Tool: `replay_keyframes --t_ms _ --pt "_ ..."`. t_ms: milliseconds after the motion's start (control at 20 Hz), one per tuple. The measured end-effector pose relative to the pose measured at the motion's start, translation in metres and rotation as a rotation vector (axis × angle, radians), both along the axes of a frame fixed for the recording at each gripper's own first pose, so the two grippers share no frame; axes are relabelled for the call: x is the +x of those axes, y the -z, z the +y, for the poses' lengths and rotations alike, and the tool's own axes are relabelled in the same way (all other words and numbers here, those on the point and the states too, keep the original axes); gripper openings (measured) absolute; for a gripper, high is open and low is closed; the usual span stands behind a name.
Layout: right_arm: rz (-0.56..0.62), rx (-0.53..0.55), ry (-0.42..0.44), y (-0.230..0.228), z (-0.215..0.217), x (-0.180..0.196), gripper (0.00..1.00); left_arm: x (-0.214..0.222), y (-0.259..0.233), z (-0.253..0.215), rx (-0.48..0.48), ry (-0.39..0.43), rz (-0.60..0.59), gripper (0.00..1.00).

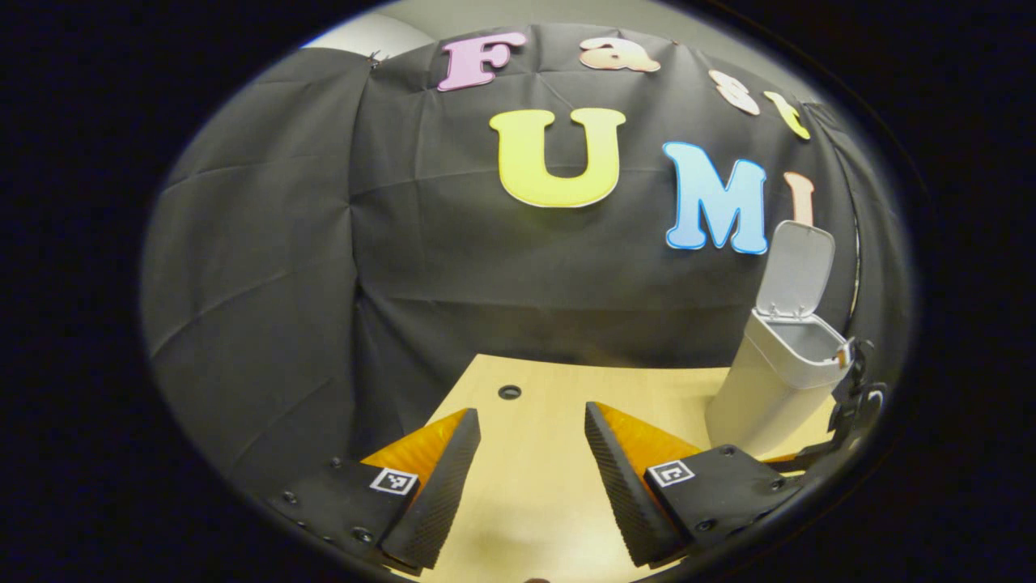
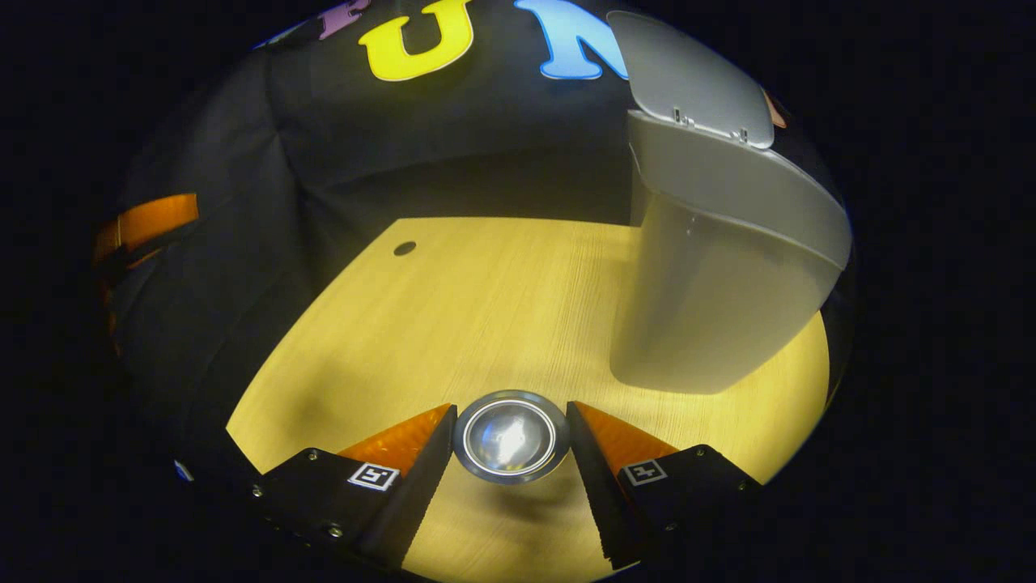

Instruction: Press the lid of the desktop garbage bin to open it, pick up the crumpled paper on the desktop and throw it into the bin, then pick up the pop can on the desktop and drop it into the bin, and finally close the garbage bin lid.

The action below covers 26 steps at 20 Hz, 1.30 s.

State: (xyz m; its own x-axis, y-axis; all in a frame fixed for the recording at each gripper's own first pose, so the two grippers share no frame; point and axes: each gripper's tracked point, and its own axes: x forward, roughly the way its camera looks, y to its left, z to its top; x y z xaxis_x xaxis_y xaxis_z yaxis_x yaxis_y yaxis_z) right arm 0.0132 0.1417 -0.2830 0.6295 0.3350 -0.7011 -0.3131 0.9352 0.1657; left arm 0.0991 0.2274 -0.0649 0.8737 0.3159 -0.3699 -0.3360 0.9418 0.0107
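In the right gripper view my right gripper (image 2: pixel 511 441) had the pop can (image 2: pixel 511 437) pinched between its two fingers at the bottom centre of the frame, both fingers pressed against the can's sides. The can lay end-on to the camera, so I saw its round, shiny concave base, held above the wooden desktop (image 2: pixel 486 308) with a shadow under it. The garbage bin (image 2: pixel 712 300) stood at the right of that frame, near the can, with its lid (image 2: pixel 688 77) swung up and open against the black cloth wall (image 2: pixel 243 162). A small dark round hole (image 2: pixel 405 248) sat in the desktop toward the upper left of the wood.

In the left gripper view my left gripper (image 1: pixel 530 478) had its fingers spread wide with nothing between them, over the desktop at the bottom of the frame. The bin stood at the right of that frame, lid raised, its mouth open. I could not tell where the crumpled paper was.
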Motion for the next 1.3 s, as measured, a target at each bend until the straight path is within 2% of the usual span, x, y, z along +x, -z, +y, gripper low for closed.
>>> replay_keyframes --t_ms 100,150,450,750,900,1300 --pt "-0.062 0.032 0.006 -0.031 0.004 0.013 0.85 0.004 -0.002 -0.007 0.001 0.015 -0.004 0.88" --pt "-0.098 0.046 0.008 -0.045 0.004 0.022 0.85 0.005 -0.003 -0.010 0.000 0.021 -0.005 1.00" --pt "-0.319 0.152 0.015 -0.152 0.009 0.055 0.84 0.009 -0.003 -0.021 0.001 0.039 -0.004 1.00" --pt "-0.566 0.165 0.101 -0.237 -0.026 0.083 0.84 0.006 -0.004 -0.024 0.001 0.035 -0.003 1.00" --pt "-0.627 0.143 0.156 -0.254 -0.052 0.095 0.84 0.007 -0.004 -0.025 0.002 0.033 -0.004 1.00" --pt "-0.629 0.083 0.242 -0.246 -0.101 0.114 0.84 0.013 0.005 -0.034 -0.008 0.048 0.009 1.00"
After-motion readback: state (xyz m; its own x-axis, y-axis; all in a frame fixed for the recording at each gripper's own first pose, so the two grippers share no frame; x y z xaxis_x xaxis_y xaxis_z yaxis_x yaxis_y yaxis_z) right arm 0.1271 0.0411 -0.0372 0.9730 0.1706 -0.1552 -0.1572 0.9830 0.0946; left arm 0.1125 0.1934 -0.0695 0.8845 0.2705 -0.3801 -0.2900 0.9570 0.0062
